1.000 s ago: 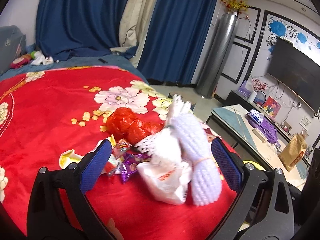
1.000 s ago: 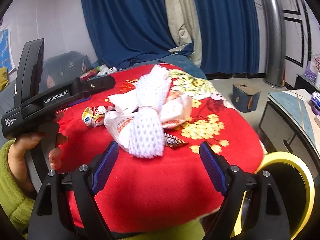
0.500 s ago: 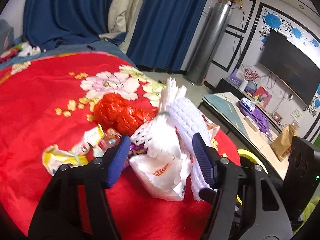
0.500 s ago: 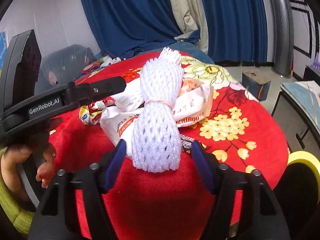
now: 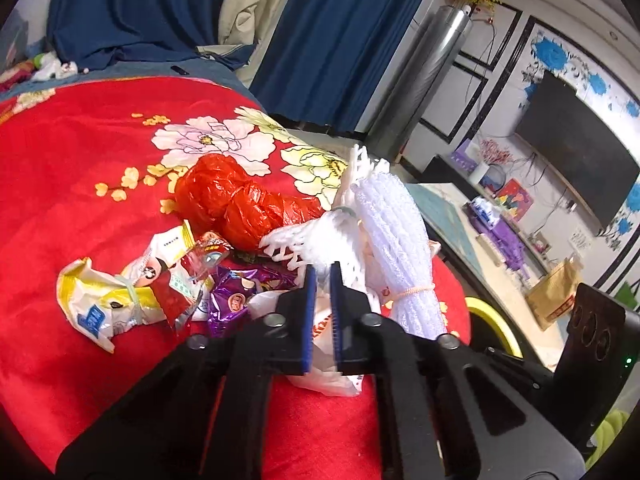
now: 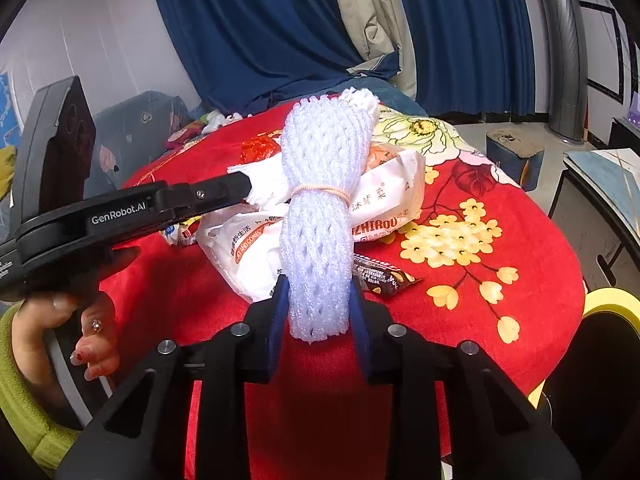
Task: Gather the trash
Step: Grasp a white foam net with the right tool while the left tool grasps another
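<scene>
On the red floral blanket (image 5: 80,152), the trash lies in 1 heap around a white foam net bundle (image 6: 320,208) tied with a rubber band (image 6: 322,191). The right gripper (image 6: 318,312) has just been closing, and its blue pads now clamp the near end of the bundle. Under the bundle lies a white printed bag (image 6: 390,204), and just right of its near end a brown wrapper (image 6: 380,276). The left gripper (image 5: 323,276) has also just been closing; its jaws are together on the frayed edge of a smaller white net (image 5: 308,244) left of the bundle. In the right wrist view a hand (image 6: 60,332) in a green sleeve (image 6: 24,408) holds that gripper. Left of the bundle are a red plastic bag (image 5: 240,204), a purple wrapper (image 5: 244,292) and a yellow-and-white packet (image 5: 100,304). Right of the bundle, past the blanket's edge, a yellow-rimmed bin (image 6: 608,304) stands.
</scene>
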`<state>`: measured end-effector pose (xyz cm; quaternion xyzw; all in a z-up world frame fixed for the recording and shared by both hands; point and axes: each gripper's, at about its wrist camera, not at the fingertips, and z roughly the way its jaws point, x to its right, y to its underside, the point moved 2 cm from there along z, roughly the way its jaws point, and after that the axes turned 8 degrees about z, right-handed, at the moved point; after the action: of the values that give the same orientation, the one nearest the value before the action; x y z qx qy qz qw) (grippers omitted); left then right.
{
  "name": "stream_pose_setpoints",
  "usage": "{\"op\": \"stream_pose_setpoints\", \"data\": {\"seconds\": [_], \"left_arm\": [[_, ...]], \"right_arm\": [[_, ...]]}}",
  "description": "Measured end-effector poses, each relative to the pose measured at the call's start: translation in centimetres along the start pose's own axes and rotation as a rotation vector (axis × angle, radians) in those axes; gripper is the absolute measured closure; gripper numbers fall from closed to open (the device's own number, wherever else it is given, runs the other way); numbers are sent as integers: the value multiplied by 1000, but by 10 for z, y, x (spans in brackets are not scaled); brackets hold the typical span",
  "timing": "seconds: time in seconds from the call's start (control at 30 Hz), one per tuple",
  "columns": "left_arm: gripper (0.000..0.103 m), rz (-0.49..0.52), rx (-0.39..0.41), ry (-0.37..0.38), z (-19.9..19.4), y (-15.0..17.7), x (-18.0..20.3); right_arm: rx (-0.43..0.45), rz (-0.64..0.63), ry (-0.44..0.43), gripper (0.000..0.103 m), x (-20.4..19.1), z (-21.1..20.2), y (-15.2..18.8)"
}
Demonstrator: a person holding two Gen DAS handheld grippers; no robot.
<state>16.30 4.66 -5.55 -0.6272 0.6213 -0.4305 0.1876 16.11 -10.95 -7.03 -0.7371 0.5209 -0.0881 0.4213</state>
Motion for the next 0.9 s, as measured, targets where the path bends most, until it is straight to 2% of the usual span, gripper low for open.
{"op": "stream_pose_setpoints", "data": {"seconds": [0.13, 0.57, 0.9], "left_arm": [[102, 12, 21, 3, -5, -2, 1], [102, 63, 157, 28, -46, -19, 19], [102, 127, 185, 74, -57, -22, 47]], "right_arm": [[19, -11, 1, 77, -2, -5, -2], [125, -34, -14, 78, -6, -39, -9], [184, 16, 20, 78, 11, -69, -16]]}}
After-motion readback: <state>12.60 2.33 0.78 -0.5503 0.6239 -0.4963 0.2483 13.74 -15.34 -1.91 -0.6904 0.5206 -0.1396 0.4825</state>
